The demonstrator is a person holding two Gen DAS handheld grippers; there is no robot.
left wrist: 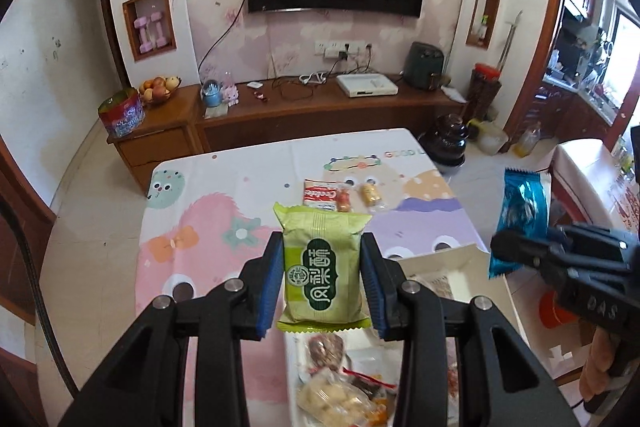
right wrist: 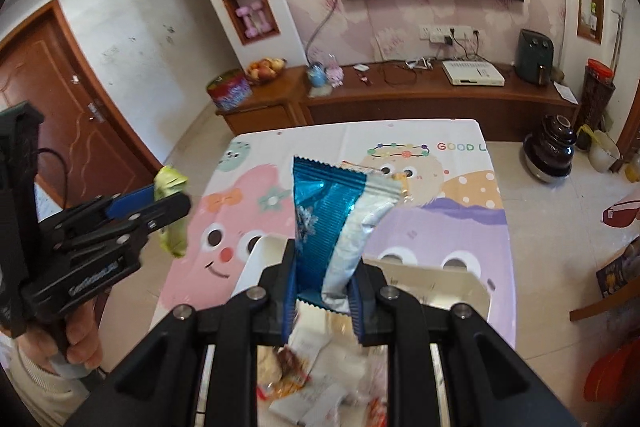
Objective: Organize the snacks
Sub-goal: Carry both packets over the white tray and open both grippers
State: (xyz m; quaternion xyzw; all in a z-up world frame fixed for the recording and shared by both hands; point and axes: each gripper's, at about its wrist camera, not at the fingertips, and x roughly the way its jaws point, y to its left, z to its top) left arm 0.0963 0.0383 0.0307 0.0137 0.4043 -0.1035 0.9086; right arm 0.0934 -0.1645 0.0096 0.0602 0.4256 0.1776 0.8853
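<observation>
Tongs are seen clamped on 2 snacks above the table (left wrist: 224,163): the left gripper (left wrist: 323,281) is closed on a green packet (left wrist: 323,267) printed with dark green Chinese characters, and the right gripper (right wrist: 324,297) is pinched tight on a crumpled blue and silver packet (right wrist: 328,219). Beneath both, an open white box (right wrist: 456,287) filled with wrapped snacks (left wrist: 340,391) is seen, while 3 small snacks (left wrist: 344,197), 1 with blurred red lettering, lie further out on the cartoon tablecloth, where "GOOD L" (right wrist: 460,147) can be read. "DAS" is moulded on the right gripper's body, and the lettering on the left one's body cannot be made out.
</observation>
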